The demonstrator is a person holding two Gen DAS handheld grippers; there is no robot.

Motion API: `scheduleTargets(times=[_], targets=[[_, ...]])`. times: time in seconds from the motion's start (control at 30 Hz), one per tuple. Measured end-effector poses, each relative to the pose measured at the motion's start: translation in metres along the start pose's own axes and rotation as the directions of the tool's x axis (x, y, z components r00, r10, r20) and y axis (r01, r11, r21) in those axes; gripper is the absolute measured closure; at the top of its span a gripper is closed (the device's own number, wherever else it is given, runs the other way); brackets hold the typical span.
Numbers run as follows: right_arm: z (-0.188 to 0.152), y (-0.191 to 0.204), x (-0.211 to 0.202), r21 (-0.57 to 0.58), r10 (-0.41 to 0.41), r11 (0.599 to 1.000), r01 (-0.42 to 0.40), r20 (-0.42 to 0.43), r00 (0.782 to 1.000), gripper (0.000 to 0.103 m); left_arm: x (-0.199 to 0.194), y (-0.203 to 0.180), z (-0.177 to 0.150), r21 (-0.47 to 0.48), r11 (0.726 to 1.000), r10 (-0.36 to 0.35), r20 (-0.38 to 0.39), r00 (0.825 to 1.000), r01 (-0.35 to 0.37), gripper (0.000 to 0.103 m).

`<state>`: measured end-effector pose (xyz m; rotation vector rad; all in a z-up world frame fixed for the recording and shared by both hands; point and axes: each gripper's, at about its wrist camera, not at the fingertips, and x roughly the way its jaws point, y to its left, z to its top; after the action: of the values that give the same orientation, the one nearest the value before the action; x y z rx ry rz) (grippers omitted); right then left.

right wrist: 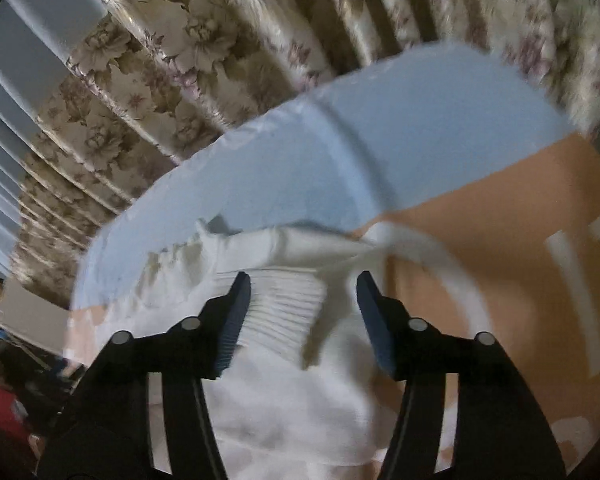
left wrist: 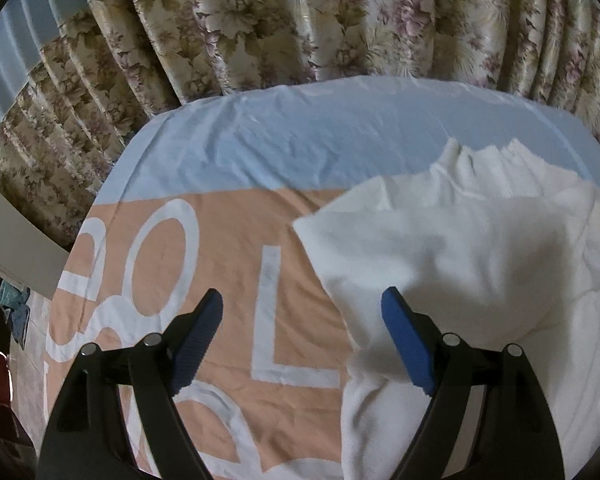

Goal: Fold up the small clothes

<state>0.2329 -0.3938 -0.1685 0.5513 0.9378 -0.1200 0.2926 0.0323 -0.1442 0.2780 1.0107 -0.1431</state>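
A white knitted garment [left wrist: 468,256] lies rumpled on the peach and light blue bed sheet [left wrist: 228,232], at the right of the left wrist view. My left gripper [left wrist: 302,300] is open and empty above the garment's left edge. In the right wrist view, the same garment [right wrist: 284,384] lies below my right gripper [right wrist: 303,280], with its ribbed hem [right wrist: 284,308] between the open blue fingers. The fingers hold nothing. This view is blurred.
The sheet [right wrist: 500,248] bears large white letters and covers a bed. A floral curtain [left wrist: 300,20] hangs close behind the bed's far edge. Clutter on the floor [left wrist: 16,312] shows at the left beyond the bed's side.
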Motion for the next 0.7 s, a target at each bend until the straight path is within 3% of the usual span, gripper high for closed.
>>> scheduleTargets(times=[0.17,0.23,0.27,0.3,0.33,0.37,0.43,0.47,0.6,0.7], targets=[[-0.021,0.022,0.024,-0.161,-0.098,0.983,0.088,-0.049,0.994,0.047,0.008,-0.003,0.000,-0.008,1.000,-0.009,-0.019,1.000,0.009,0.021],[-0.030,0.038,0.030,-0.262,-0.145,0.956,0.135,-0.020,0.989,0.074,0.010,-0.007,0.000,0.002,1.000,-0.017,-0.021,1.000,0.017,0.021],[-0.034,0.051,0.030,-0.333,-0.187,0.925,0.185,0.025,0.982,0.077,0.010,-0.009,0.000,0.008,1.000,-0.015,-0.019,1.000,0.015,0.021],[-0.036,0.058,0.028,-0.372,-0.214,0.902,0.218,0.052,0.975,0.089,0.012,-0.011,0.000,0.016,1.000,-0.011,-0.019,1.000,0.011,0.021],[-0.038,0.067,0.025,-0.416,-0.230,0.877,0.242,0.079,0.970,0.094,0.013,-0.012,0.000,0.020,1.000,-0.010,-0.018,1.000,0.010,0.021],[-0.038,0.070,0.022,-0.426,-0.204,0.880,0.212,0.063,0.977,0.096,0.015,-0.012,0.000,0.025,1.000,-0.008,-0.016,1.000,0.008,0.021],[-0.032,0.067,0.006,-0.339,-0.044,0.940,0.032,-0.029,0.999,0.097,0.020,-0.013,0.001,0.032,0.999,0.008,-0.022,1.000,-0.007,0.021],[-0.029,0.062,-0.003,-0.285,0.022,0.958,-0.036,-0.053,0.998,0.097,0.022,-0.012,0.001,0.031,0.999,0.010,-0.025,1.000,-0.009,0.021],[-0.016,0.028,-0.029,-0.105,0.109,0.988,-0.116,-0.066,0.992,0.097,0.026,-0.006,0.003,0.016,1.000,0.016,-0.028,0.999,-0.015,0.021],[-0.008,-0.015,-0.028,0.041,0.086,0.996,-0.083,-0.088,0.992,0.097,0.029,-0.005,0.004,0.020,0.999,0.029,-0.030,0.999,-0.028,0.021]])
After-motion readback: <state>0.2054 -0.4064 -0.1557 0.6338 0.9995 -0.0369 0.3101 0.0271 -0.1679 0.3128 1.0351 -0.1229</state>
